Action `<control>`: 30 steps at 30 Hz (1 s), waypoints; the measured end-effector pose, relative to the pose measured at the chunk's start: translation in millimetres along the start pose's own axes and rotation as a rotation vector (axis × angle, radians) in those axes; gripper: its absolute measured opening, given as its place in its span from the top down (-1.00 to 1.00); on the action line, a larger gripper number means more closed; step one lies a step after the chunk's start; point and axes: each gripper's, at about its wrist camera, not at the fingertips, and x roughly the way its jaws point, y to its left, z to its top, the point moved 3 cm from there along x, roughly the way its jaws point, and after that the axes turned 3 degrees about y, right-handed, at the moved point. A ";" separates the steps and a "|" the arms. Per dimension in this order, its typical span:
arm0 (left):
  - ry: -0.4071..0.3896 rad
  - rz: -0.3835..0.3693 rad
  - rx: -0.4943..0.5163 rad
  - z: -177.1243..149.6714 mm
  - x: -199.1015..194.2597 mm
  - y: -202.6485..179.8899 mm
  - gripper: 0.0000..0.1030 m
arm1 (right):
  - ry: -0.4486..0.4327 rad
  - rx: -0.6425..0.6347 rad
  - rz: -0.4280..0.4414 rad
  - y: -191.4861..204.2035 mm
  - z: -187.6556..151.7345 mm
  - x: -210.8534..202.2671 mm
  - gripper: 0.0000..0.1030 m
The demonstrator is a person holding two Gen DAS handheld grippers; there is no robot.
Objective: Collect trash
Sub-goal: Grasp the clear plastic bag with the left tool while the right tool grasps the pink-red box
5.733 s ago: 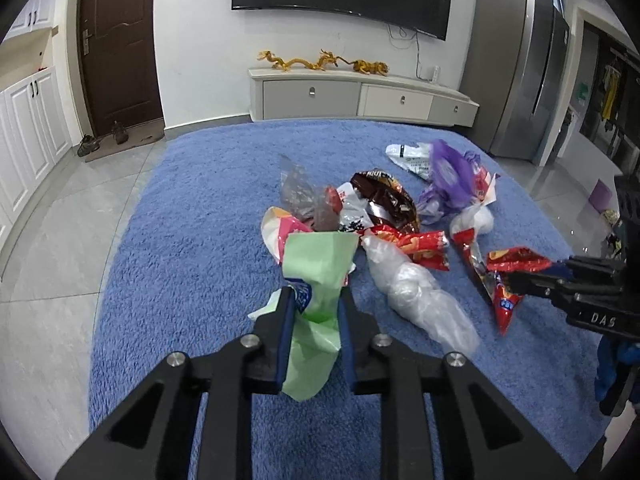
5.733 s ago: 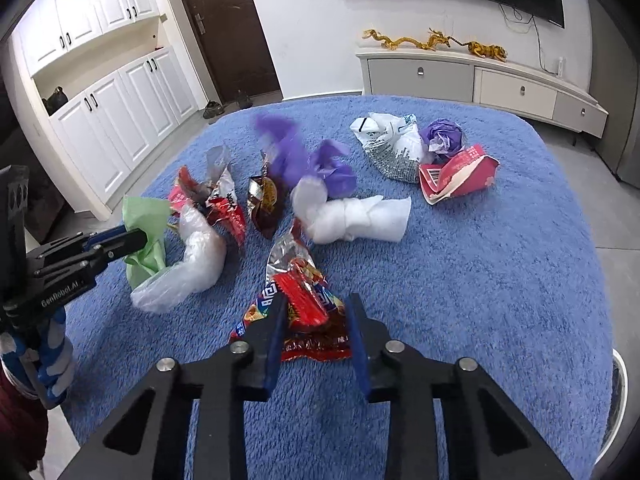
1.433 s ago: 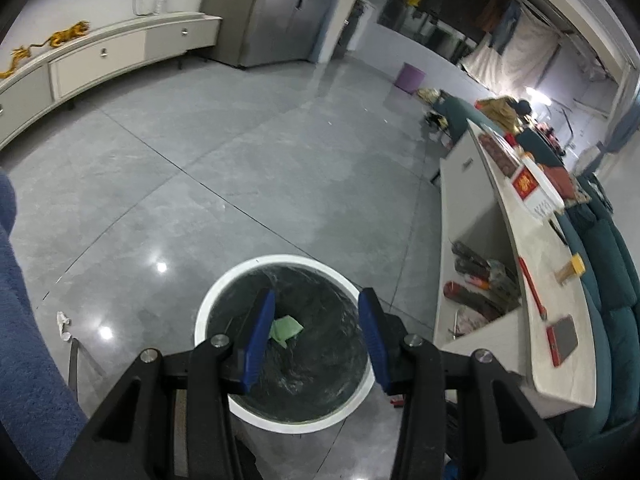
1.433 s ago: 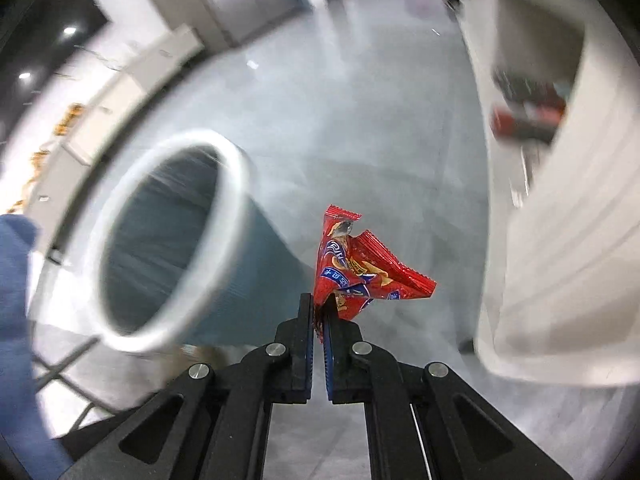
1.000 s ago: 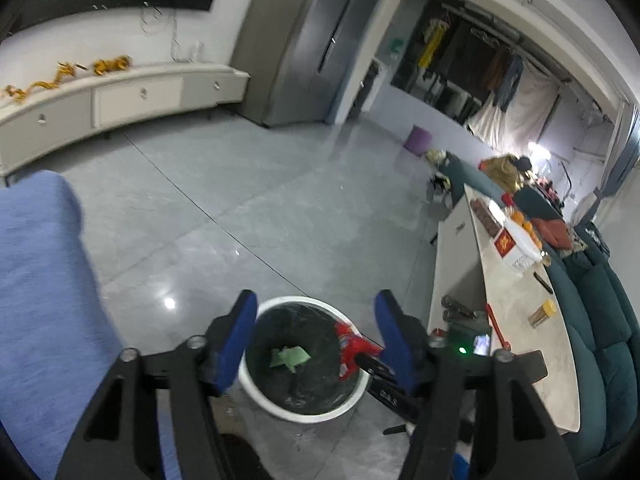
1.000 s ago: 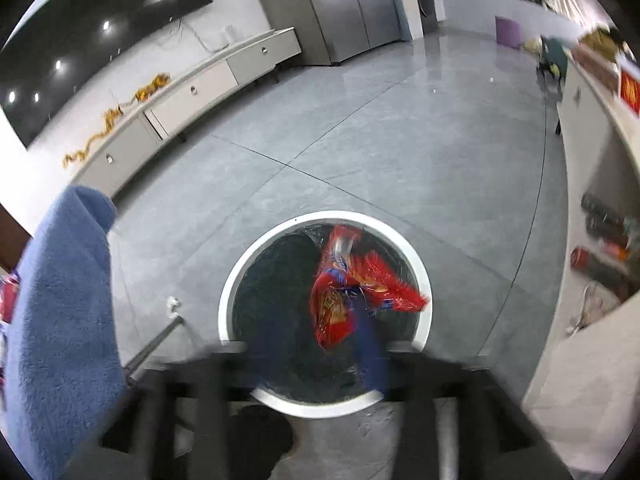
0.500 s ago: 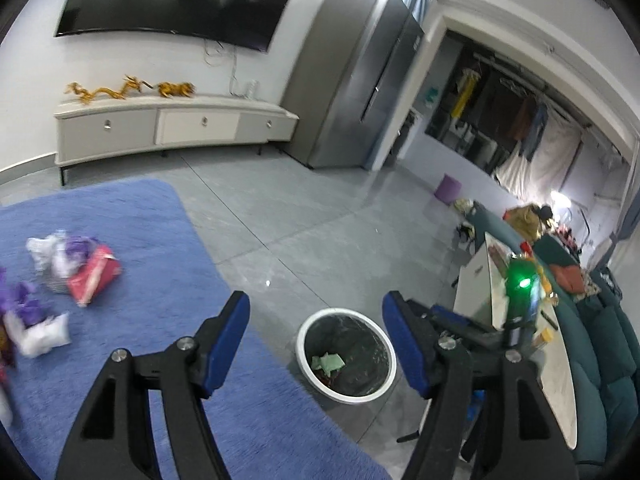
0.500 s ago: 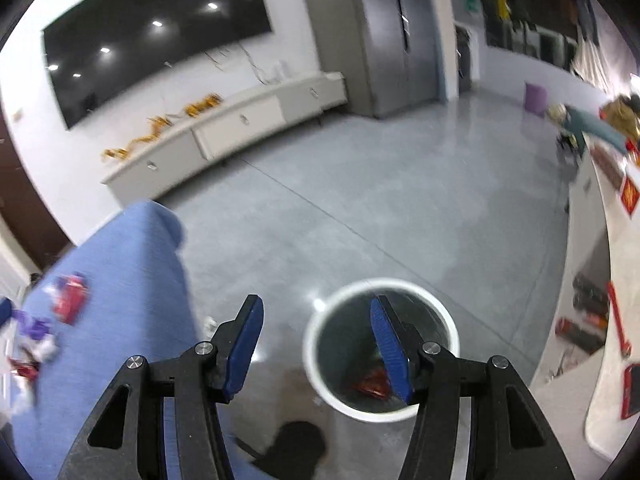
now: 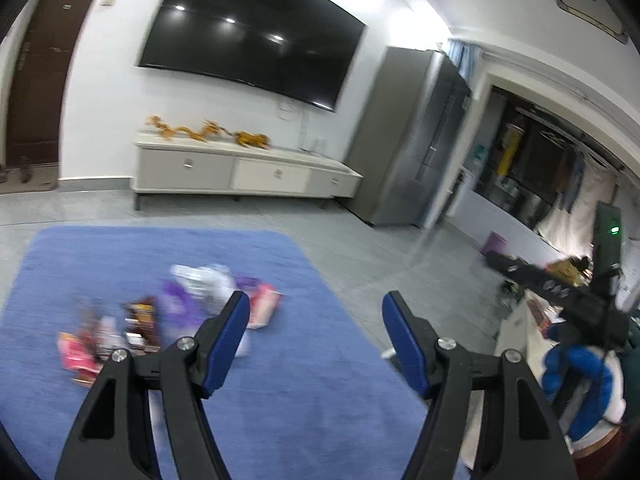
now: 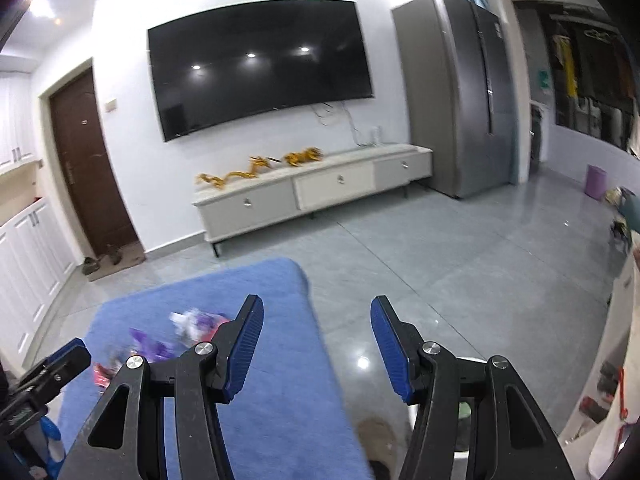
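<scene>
Both grippers, L (image 9: pixel 316 340) & R (image 10: pixel 316 344), gape wide w/ nothing held, so I'm between pickups; trash pile (image 9: pixel 172 316) sits blurred mid blue rug (image 9: pixel 280 384) — next I'd drop onto one wrapper.

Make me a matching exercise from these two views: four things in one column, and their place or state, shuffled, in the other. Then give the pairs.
Things:
1. left hand-held gripper
2. wrappers
3. gold dragon figures
4. television

Place or state:
A. on the long low cabinet
B. open, nothing between its jaws
C. mounted on the white wall
D. scattered on the blue rug

Pairs: 1-B, 2-D, 3-A, 4-C
</scene>
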 end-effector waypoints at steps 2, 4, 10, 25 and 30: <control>-0.013 0.047 -0.024 1.1 -11.7 33.2 -0.30 | -0.003 -0.014 0.022 16.2 4.3 4.4 -0.05; -0.016 0.087 -0.049 -0.2 -18.7 61.1 -0.30 | 0.000 -0.034 0.038 32.2 7.3 13.3 -0.05; 0.007 0.205 -0.129 -13.4 -33.7 144.3 -0.30 | 0.059 -0.064 0.079 62.9 2.4 60.3 -0.05; 0.287 0.157 -0.217 -96.4 38.1 157.8 -0.20 | 0.341 -0.037 0.182 95.5 -54.2 216.0 -0.06; 0.333 0.170 -0.230 -105.3 58.4 161.5 -0.04 | 0.393 -0.062 0.220 107.9 -67.5 244.1 -0.06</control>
